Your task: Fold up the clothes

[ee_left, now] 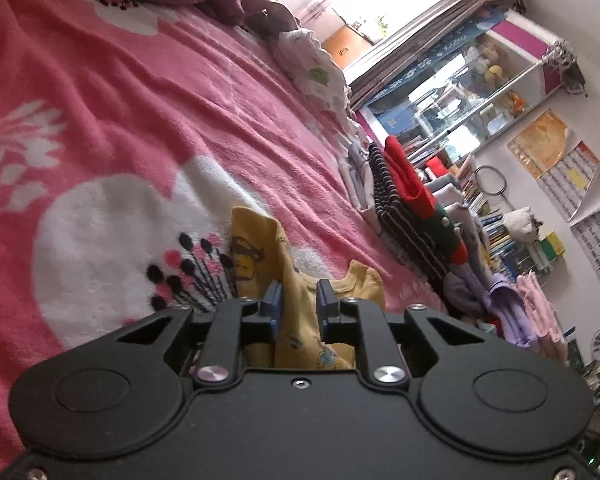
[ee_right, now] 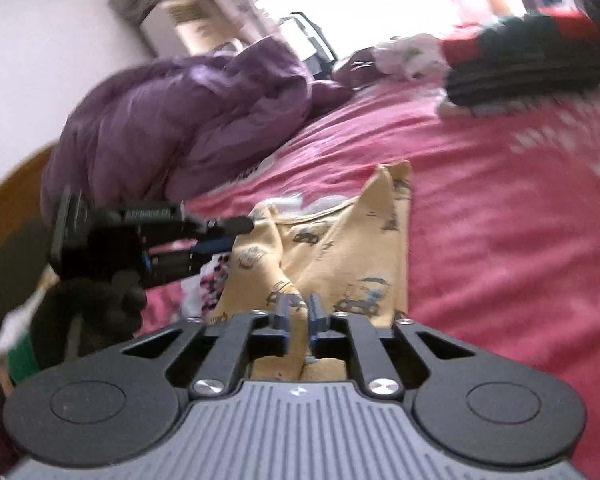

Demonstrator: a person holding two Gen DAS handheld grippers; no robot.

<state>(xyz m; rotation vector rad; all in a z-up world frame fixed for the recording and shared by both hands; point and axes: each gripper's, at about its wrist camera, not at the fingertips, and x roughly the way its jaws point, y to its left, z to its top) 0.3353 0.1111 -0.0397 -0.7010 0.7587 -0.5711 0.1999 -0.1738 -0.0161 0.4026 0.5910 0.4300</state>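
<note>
Folded clothes pile (ee_left: 412, 216) and purple quilt (ee_right: 172, 120) near yellow garment (ee_right: 340, 240), each hand-held gripper (ee_left: 298, 294) (ee_right: 300, 308) clamping it.

Each camera sits right behind its own gripper and looks forward along the fingers, low and very close over the pink blanket (ee_left: 140, 100). Both views are tilted. Both show the yellow garment (ee_left: 296, 320) at the bottom middle and the striped clothes pile (ee_right: 524, 64).
</note>
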